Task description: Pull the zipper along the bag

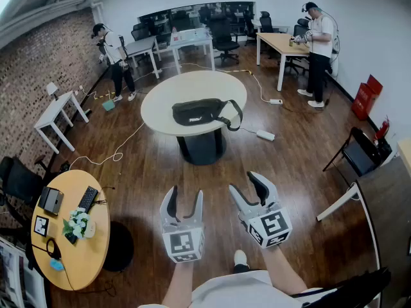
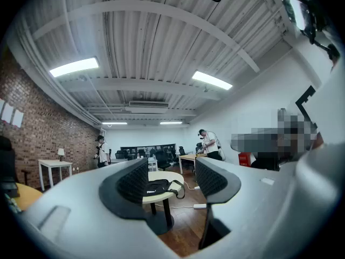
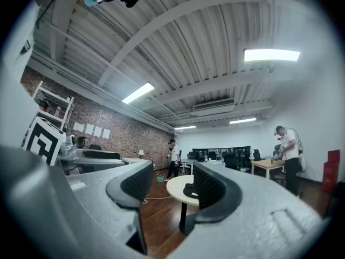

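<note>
A black bag [image 1: 200,111] with a strap lies on a round cream table [image 1: 160,101] some way ahead of me. Its zipper is too small to make out. In the left gripper view the bag [image 2: 159,186] shows far off between the jaws, and in the right gripper view the bag [image 3: 190,190] peeks out beside the right jaw. My left gripper [image 1: 182,201] and right gripper [image 1: 252,189] hang side by side over the wooden floor, well short of the table. Both stand open with nothing between their fingers.
A small round wooden table [image 1: 67,236] with a keyboard and flowers stands at my near left. A person [image 1: 114,59] stands by the brick wall, another [image 1: 318,50] at a desk [image 1: 279,43] at the back right. Cables and a power strip [image 1: 265,135] lie on the floor. A black chair [image 1: 359,151] is at right.
</note>
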Motion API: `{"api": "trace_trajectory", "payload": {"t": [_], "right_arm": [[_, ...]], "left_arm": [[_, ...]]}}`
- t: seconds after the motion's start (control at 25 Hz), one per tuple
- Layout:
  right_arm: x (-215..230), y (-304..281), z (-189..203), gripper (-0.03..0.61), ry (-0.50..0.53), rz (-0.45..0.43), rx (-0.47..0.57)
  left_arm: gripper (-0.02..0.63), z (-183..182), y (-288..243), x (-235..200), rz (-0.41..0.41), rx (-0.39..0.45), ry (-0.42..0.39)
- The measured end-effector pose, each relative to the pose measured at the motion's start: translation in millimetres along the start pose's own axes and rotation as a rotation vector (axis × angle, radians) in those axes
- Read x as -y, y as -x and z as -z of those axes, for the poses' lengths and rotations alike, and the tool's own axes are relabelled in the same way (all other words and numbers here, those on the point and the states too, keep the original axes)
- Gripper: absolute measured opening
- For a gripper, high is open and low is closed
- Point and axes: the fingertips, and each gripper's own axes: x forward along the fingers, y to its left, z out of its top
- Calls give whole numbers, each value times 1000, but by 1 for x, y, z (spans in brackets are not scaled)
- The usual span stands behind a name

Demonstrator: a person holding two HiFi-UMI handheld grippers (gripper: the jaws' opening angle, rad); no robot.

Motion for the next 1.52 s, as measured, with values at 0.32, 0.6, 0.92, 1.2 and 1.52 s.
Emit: {"api": "trace_trajectory", "payload": {"t": [0.32,0.6,0.92,1.2,1.52], "right_arm": [[92,-65,18,223,-57,-20,-17],[131,-106,61,222,-97,-34,-98],[182,-195,93,181,-89,-20,-126],[215,-316,76,182,-27,5,-107],[240,-400,103,181,-11,27,-154]], "left_arm": [[268,-1,-108,27,-32,26,-6],[258,32,-175,34,11,-51,24],[236,68,-280,1,46,-71,67],[235,52,-391,-56,86,-19,67],[229,79,-476,-96,132,-50,89]]}}
